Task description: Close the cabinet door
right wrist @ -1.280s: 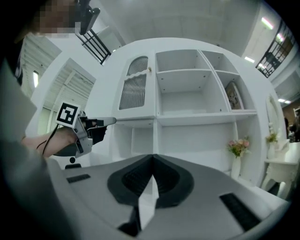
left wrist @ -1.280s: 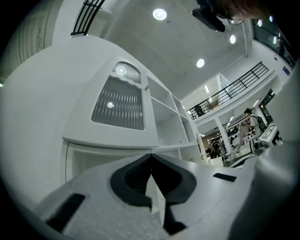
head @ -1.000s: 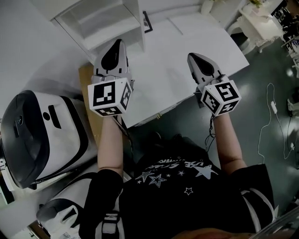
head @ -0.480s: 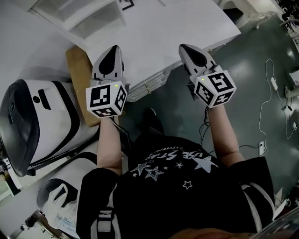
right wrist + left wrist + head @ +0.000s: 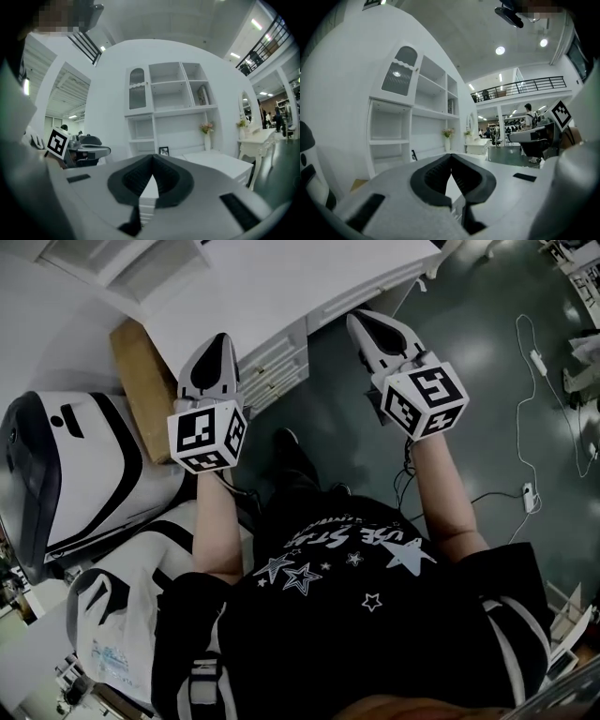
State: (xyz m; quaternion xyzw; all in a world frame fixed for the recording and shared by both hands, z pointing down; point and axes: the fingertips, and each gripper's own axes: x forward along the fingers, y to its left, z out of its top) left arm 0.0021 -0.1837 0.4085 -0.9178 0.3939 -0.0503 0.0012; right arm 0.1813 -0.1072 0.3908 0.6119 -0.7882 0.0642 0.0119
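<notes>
Both left gripper (image 5: 217, 339) and right gripper (image 5: 362, 321), fingers (image 5: 433, 177) together, empty, have drawn back off the white desk (image 5: 281, 277).

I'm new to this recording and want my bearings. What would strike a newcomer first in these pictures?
The two grippers held out ahead, left gripper and right gripper, each with a marker cube and jaws shut on nothing. Beyond them stands a white shelf unit with a small arched door at its upper left. A big white-and-black machine sits at the person's left.
</notes>
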